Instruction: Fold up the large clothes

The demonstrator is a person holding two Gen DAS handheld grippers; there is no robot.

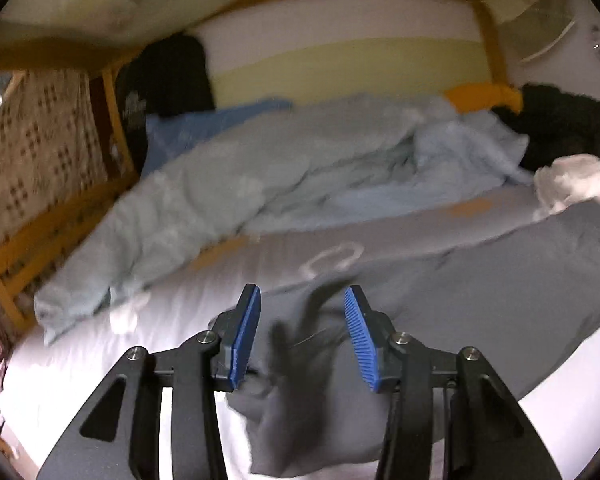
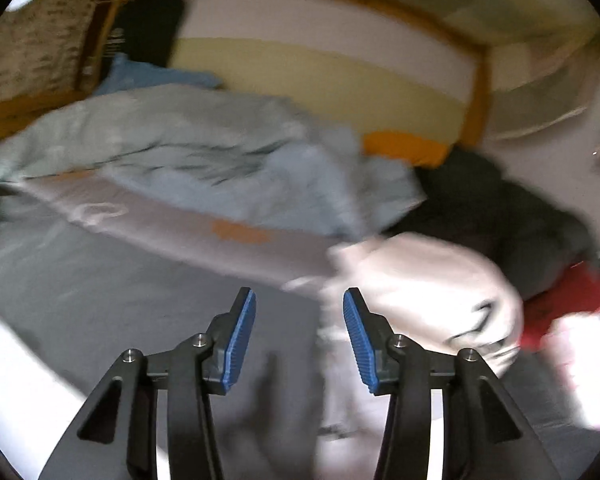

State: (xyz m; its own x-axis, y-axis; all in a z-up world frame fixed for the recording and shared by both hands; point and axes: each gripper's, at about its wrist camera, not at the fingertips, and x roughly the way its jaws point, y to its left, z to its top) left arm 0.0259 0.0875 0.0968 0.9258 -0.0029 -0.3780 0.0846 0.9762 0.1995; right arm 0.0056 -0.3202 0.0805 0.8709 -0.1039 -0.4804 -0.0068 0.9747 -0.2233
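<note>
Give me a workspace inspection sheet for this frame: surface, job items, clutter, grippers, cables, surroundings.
Surface: bed sheet, pale, printed shapes.
Job's things: dark grey garment lying on the sheet, bunched under the left gripper.
Clutter: light blue duvet, white garment, black clothes, red item.
Grippers: left gripper open, cloth between the pads, not pinched; right gripper open over grey fabric.
Cables: nothing seen.
Surroundings: wooden bed frame, striped mattress against the wall.
</note>
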